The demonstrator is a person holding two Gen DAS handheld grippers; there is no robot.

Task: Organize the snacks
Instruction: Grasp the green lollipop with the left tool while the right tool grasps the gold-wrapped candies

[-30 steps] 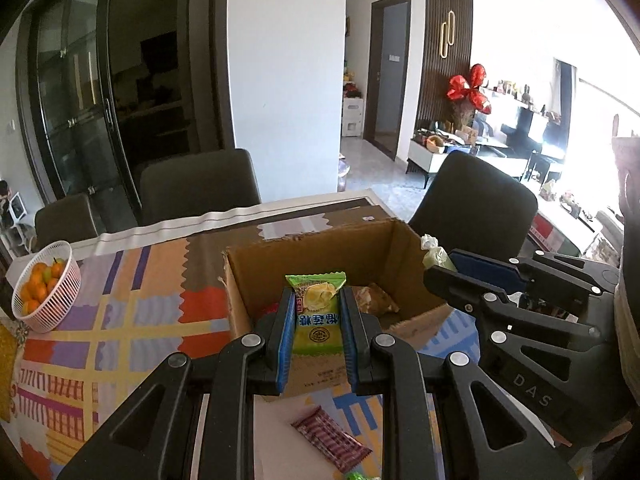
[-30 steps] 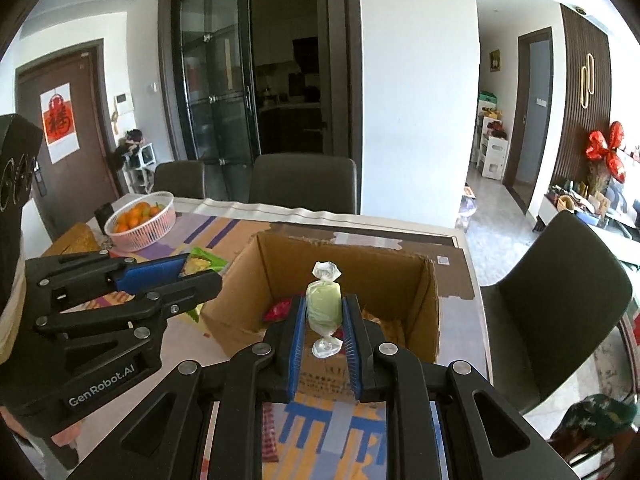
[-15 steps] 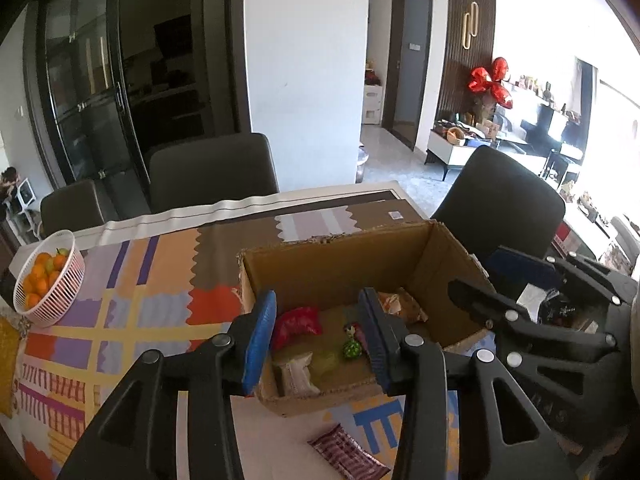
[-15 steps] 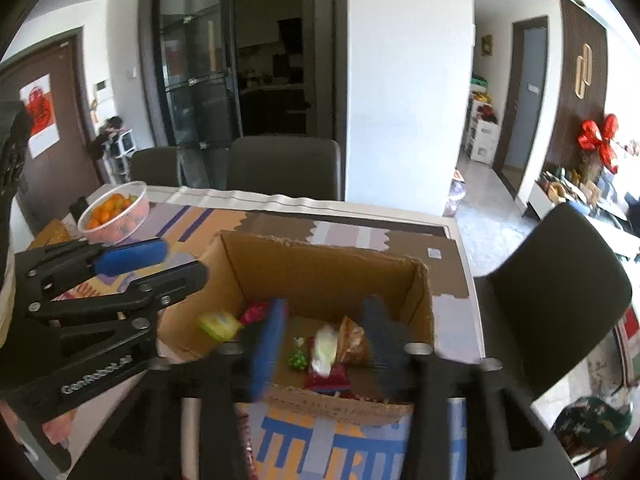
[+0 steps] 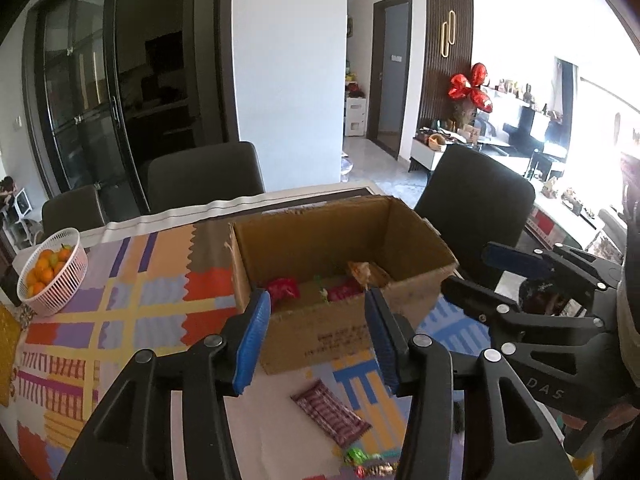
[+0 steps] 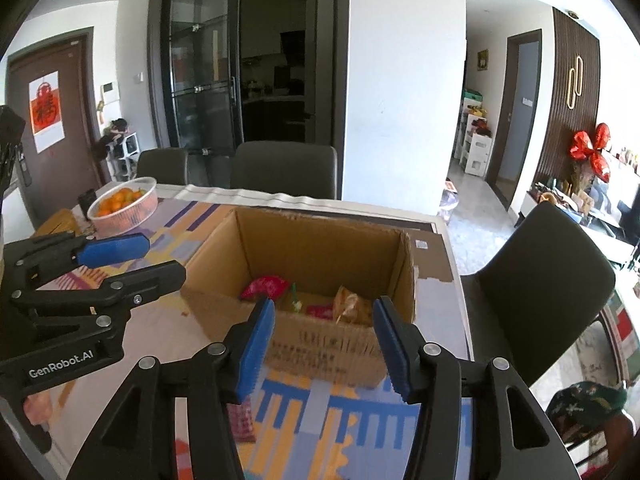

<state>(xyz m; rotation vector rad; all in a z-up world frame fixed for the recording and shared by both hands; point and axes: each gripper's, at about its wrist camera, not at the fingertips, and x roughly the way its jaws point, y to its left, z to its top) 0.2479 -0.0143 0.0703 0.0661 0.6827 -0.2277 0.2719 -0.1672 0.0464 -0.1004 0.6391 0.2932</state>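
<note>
An open cardboard box stands on the patterned tablecloth and holds several snacks, among them a red packet and an orange-brown packet. My left gripper is open and empty, just in front of the box. My right gripper is open and empty, also in front of the box. A dark red striped snack bar and small wrapped candies lie on the table below the left gripper.
A white basket of oranges sits at the table's far left. Dark chairs stand around the table. The right gripper shows at the right of the left wrist view; the left one at the left of the right wrist view.
Both grippers opened and dropped their snacks, the green packet and the pale green wrapped sweet, into the box. Both have since pulled back from the box, open and empty.
</note>
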